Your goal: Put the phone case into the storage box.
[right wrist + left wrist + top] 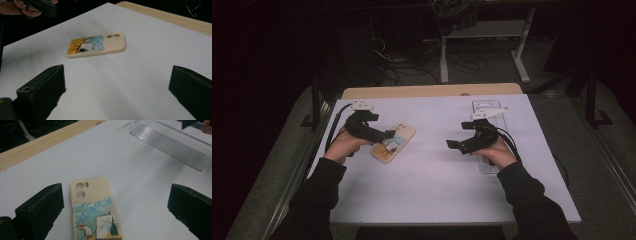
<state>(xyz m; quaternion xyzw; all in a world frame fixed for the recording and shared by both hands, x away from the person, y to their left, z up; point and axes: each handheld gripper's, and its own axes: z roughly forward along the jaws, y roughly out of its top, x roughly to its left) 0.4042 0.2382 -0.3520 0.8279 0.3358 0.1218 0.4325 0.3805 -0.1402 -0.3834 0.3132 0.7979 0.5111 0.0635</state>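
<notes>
You are at the approach step: your left gripper [388,134] hangs over the cream-coloured rubbery phone case with a painted landscape on its back [394,142], which lies flat and face down on the left half of the white table sheet [432,180], its camera cut-outs toward the far side. In the left gripper view the jaws stand wide apart with nothing between the pads, and the case [95,212] sits between them, closer to the left jaw, not yet touched. Your right gripper [453,144] waits on the right half, well apart from the case, jaws likewise spread and empty; in its own view the case [96,45] lies farther off across the sheet. Behind your right hand rests a clear ribbed plastic tray [490,111]. The next move, as I judge it, calls for you to centre the left jaws across the case's long edges, lower until the pads flank its sides, then close gently, since the soft rim may flex or slip
</notes>
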